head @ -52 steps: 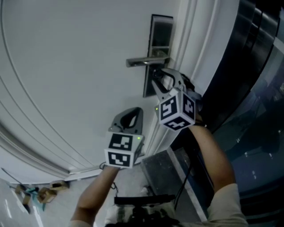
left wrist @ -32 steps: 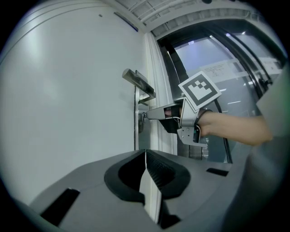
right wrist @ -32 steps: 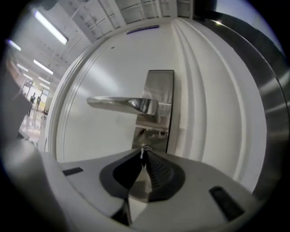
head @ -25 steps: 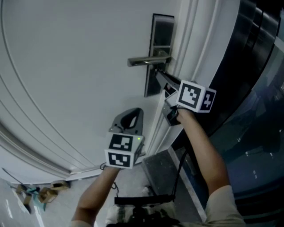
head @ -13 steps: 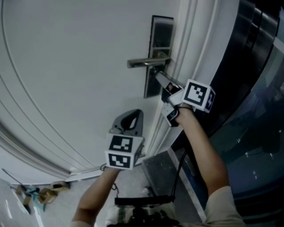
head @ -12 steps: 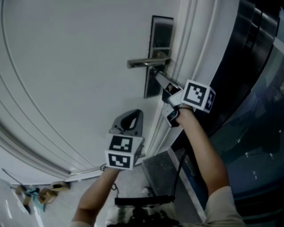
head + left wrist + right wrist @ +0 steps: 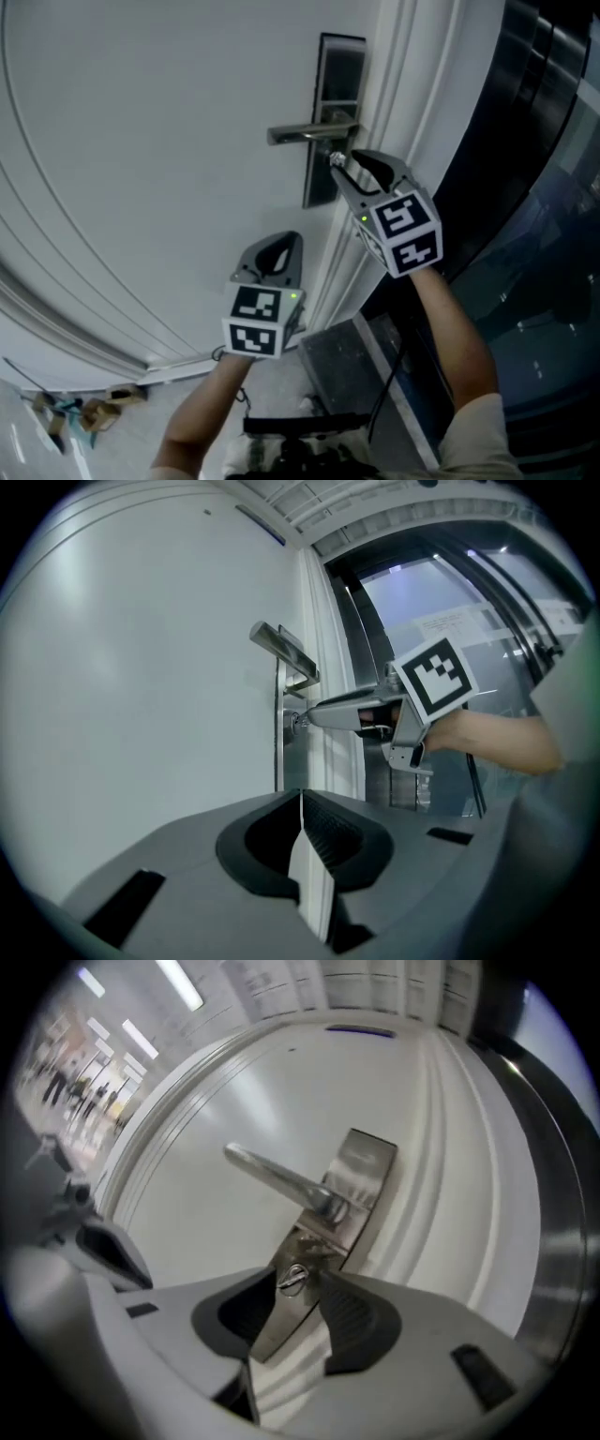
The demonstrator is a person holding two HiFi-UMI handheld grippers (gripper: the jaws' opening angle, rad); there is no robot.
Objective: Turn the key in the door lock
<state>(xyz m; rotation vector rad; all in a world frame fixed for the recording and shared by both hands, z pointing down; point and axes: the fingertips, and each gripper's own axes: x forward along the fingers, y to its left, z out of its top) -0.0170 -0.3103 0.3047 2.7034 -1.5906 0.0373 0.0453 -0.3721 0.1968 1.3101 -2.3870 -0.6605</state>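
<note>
A steel lock plate [image 7: 330, 103] with a lever handle [image 7: 305, 133] sits on the white door [image 7: 141, 141]. A small key [image 7: 292, 1279] stands in the keyhole below the handle [image 7: 281, 1181]. My right gripper [image 7: 345, 162] points at the lock. Its jaws have just been opening and stand open, with the key [image 7: 336, 157] between them and the pads off it. In the left gripper view the right gripper's fingertips [image 7: 314, 715] reach the key [image 7: 296, 721]. My left gripper [image 7: 273, 257] hangs lower left before the bare door, shut and empty.
The door frame [image 7: 394, 84] runs just right of the lock plate. Dark glass panels [image 7: 534, 187] lie beyond it. A metal threshold plate [image 7: 342, 361] lies on the floor below the right arm. Bits of debris [image 7: 80, 408] lie at the lower left.
The right gripper has rolled about its own axis at the lock, so its marker cube shows another face. Its jaws, narrow on the key before, are spread now. The left gripper has not moved.
</note>
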